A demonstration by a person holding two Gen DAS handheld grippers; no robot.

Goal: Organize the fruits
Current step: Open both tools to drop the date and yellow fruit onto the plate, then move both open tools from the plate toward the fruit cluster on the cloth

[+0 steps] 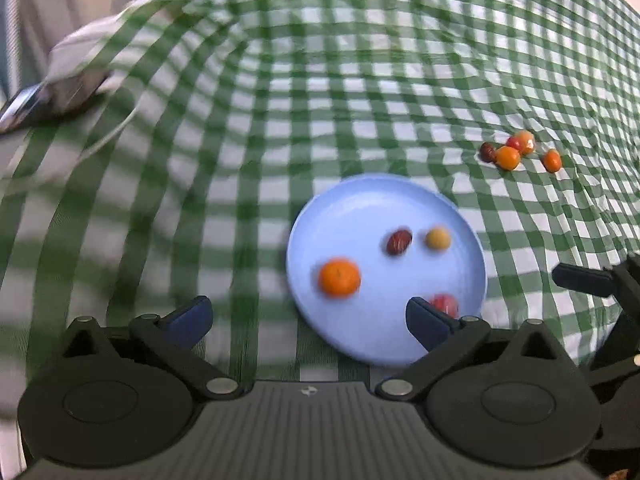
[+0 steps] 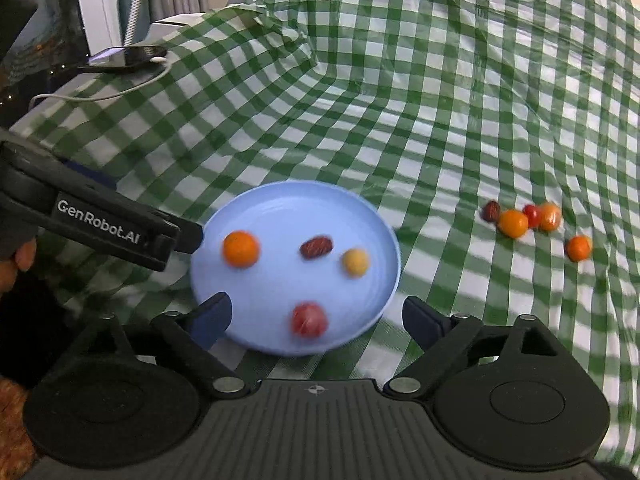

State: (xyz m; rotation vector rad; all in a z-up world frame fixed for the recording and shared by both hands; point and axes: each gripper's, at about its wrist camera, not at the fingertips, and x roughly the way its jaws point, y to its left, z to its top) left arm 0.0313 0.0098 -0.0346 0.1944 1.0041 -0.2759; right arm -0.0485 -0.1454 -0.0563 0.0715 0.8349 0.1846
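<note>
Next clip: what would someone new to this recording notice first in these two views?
A pale blue plate sits on the green checked cloth just ahead of both hand-held grippers, holding an orange, a red date, a yellow fruit and a red fruit. To its right, a loose cluster of small fruits lies on the cloth.
</note>
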